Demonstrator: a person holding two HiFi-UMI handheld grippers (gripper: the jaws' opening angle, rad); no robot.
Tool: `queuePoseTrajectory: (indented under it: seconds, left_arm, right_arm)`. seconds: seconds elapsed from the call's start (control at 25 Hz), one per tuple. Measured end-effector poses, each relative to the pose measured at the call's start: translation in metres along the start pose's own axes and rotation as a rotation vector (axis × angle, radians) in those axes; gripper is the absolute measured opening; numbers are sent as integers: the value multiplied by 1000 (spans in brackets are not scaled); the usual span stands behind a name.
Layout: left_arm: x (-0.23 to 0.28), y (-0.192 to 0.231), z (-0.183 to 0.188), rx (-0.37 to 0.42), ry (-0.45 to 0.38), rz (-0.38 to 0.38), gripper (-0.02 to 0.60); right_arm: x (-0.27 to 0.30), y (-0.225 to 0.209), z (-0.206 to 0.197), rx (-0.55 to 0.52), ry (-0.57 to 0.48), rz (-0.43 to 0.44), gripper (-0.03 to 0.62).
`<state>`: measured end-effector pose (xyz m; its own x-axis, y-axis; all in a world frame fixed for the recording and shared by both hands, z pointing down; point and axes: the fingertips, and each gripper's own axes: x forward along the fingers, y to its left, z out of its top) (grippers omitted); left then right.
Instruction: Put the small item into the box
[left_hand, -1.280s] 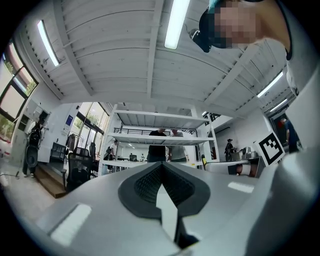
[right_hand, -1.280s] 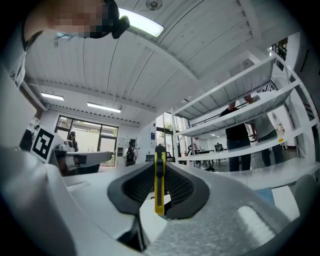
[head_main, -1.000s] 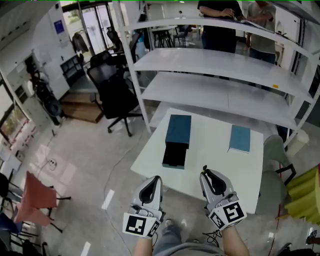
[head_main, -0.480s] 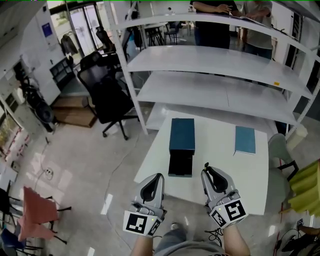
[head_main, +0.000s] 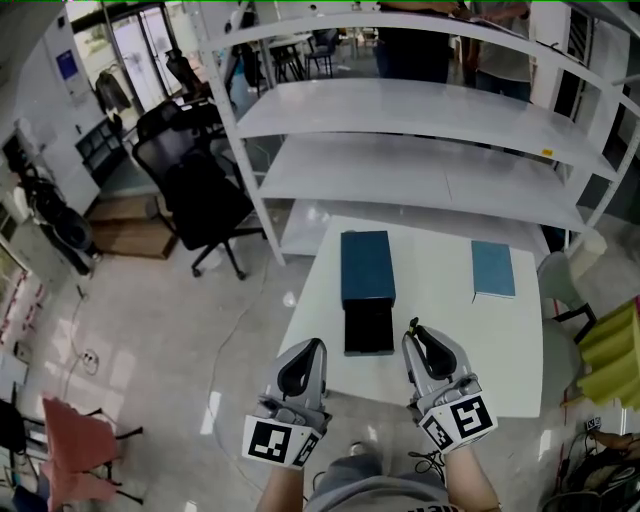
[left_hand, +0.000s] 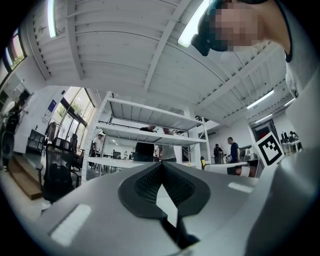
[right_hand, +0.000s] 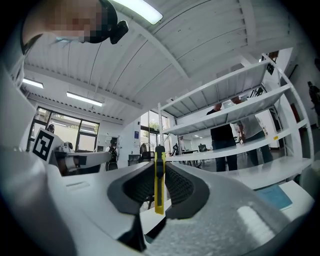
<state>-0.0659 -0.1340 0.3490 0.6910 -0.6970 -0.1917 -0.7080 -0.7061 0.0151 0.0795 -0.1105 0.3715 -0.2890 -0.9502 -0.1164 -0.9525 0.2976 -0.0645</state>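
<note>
A dark teal box lies on the white table, with its black inner tray pulled out toward me. My right gripper hovers just right of that tray, over the table's near part. It is shut on a thin yellow and black utility knife, which stands upright between the pads. My left gripper hangs at the table's near edge, left of the tray. Its jaws are shut with nothing between them.
A flat teal lid rests on the table's far right. White shelving stands behind the table, with people beyond it. A black office chair is at the left, a grey chair and a yellow-green object at the right.
The view has moved closer to the table, so the box and tray now lie nearer my grippers. Both grippers keep the same pose and grip.
</note>
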Motion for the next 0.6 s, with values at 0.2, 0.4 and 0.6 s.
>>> queuePoseTrajectory:
  seconds: [0.2,0.4,0.6]
  left_arm:
    - [5,9,-4,-16,4,-17,14]
    - [13,13,-6,-22,5,-27,14]
    - [20,15,-5,-24,0,-13,14]
  right_arm:
    - [3,2,-5,10,18,-23,67]
    - [9,-4,-10,23,38,-33,67]
    - [20,-14,-14,20,68,-21,67]
